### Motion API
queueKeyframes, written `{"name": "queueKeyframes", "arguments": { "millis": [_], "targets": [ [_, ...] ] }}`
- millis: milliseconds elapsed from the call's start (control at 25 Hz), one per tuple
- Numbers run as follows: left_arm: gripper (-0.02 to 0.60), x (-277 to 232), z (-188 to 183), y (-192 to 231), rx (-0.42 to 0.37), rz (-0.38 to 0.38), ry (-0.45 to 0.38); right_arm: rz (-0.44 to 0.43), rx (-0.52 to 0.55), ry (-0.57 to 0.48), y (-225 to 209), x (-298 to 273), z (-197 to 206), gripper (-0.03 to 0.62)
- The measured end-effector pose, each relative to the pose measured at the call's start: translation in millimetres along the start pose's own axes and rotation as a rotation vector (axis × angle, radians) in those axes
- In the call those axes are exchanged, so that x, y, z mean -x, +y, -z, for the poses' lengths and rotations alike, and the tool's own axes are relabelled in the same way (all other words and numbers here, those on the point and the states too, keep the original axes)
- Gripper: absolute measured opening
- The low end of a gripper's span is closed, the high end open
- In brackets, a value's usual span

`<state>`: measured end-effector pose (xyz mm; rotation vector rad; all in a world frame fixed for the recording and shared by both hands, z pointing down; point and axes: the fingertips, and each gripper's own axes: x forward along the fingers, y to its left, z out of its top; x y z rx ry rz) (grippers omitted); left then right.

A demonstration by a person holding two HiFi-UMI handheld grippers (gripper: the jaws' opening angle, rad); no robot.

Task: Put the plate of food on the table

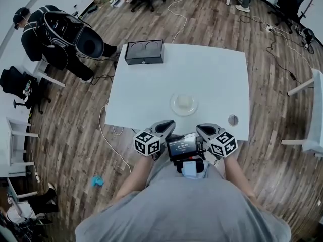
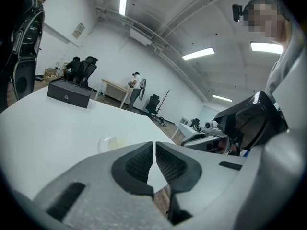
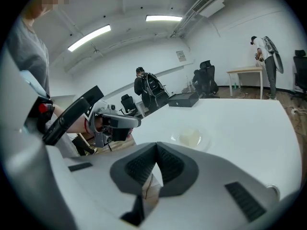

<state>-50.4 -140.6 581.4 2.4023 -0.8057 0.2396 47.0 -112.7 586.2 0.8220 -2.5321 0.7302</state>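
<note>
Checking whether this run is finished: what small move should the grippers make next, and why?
Probably none, just hold back: the clear round plate of pale food already rests on the white table, untouched. The left gripper and right gripper are shut, empty, near its edge.

shirt (image 1: 202, 205): grey | left gripper (image 2: 154, 143), right gripper (image 3: 156, 145): grey shells, black ribbed fingers (image 2: 136, 163)

Bright ceiling strips; fisheye-warped edges.
</note>
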Motion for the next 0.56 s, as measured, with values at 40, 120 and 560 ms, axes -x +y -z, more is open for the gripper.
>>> {"name": "queueKeyframes", "arguments": {
  "millis": [40, 120, 560],
  "targets": [
    [0.031, -1.2, 0.1, -0.8, 0.003, -0.003, 0.002, -0.001, -0.001, 0.001, -1.2, 1.6, 0.2, 0.031],
    [0.031, -2.7, 0.7, -1.0, 0.008, -0.007, 0.008, -0.005, 0.001, 0.003, -2.3, 3.1, -0.1, 0.031],
    [0.031, -5.4, 0.4, -1.4, 0.011, 0.003, 0.007, -0.011, 0.003, 0.006, -0.2, -0.7, -0.3, 0.031]
  ]
}}
